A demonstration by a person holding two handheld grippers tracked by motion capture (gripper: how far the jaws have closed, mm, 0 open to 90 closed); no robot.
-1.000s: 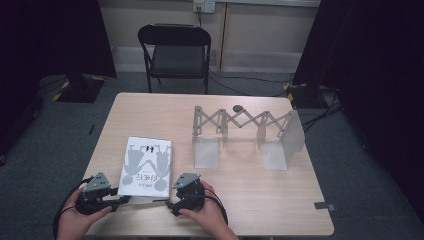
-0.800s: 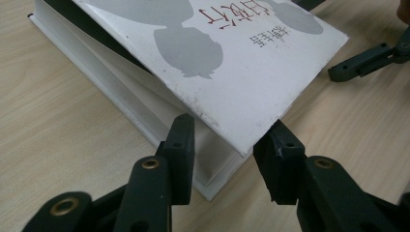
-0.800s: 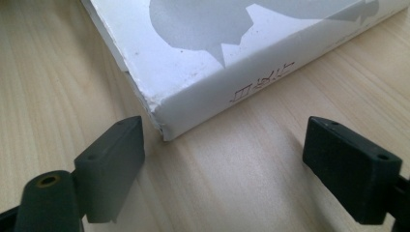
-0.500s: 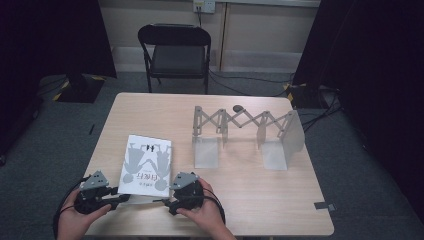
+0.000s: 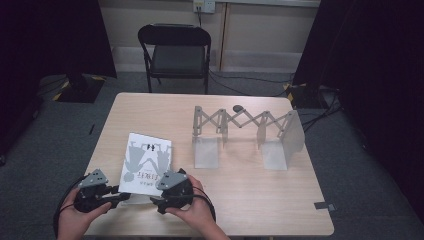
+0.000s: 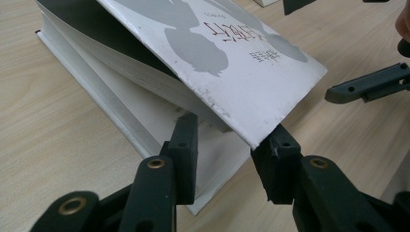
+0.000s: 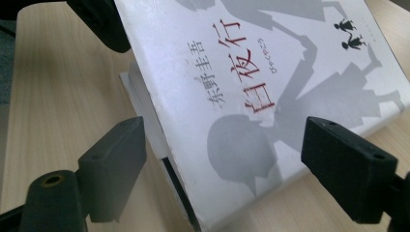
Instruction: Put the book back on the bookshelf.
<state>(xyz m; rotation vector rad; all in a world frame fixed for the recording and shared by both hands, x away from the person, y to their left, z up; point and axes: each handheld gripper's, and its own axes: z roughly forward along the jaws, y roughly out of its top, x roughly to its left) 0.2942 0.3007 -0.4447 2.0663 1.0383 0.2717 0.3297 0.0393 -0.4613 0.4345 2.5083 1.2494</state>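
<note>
A white book [image 5: 146, 162] lies on the near left part of the surface [image 5: 260, 200], with its cover partly raised at the near end. The left hand-held gripper [image 5: 119, 194] is at the near left corner of the book; in the left gripper view its jaws are a little open, with the lifted cover corner [image 6: 270, 121] between them, and I cannot tell if they press it. The right hand-held gripper [image 5: 156, 201] is at the near right corner, its jaws wide open on both sides of the book [image 7: 270, 96], holding nothing. A grey folding rack [image 5: 245, 132] stands well apart, farther back.
</note>
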